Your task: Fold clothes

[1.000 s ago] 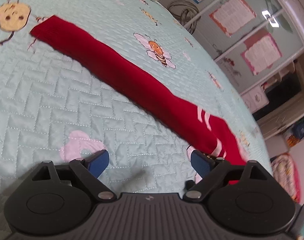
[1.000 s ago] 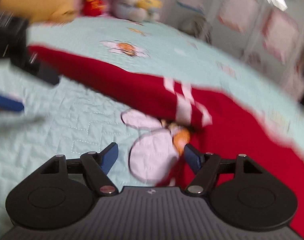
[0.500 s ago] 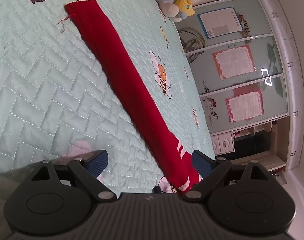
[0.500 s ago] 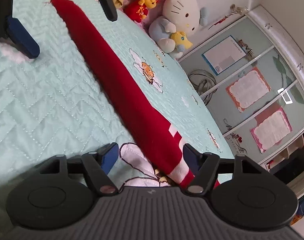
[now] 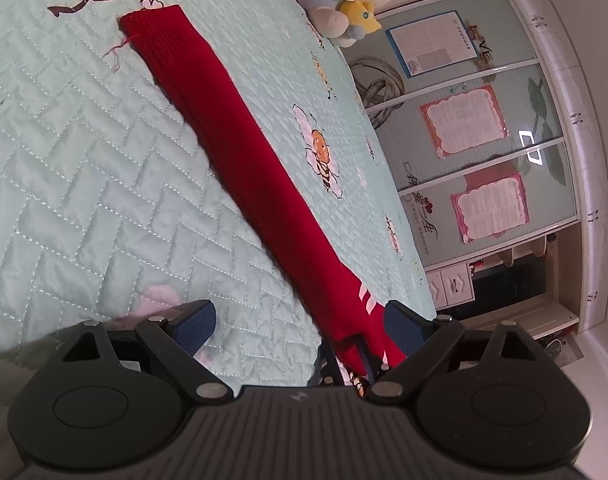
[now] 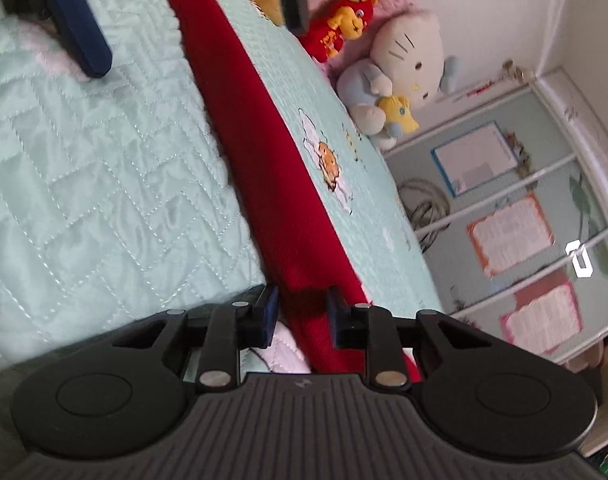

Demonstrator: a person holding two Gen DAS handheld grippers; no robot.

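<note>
My right gripper [image 6: 301, 314] has just been closing on the near end of the red garment [image 6: 263, 184] running to the upper left across the quilt [image 6: 83, 184], my left gripper [image 5: 299, 326] open beside it, and a shallow pinch could slip.

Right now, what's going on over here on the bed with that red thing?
A person with a handheld gripper in each hand is starting to fold a long red knit garment stretched flat across a mint quilted bedspread. The right gripper has just been closing its jaws around the near end of the fabric, by its white stripes. The left gripper is open, with the same end lying just inside its right finger.
</note>
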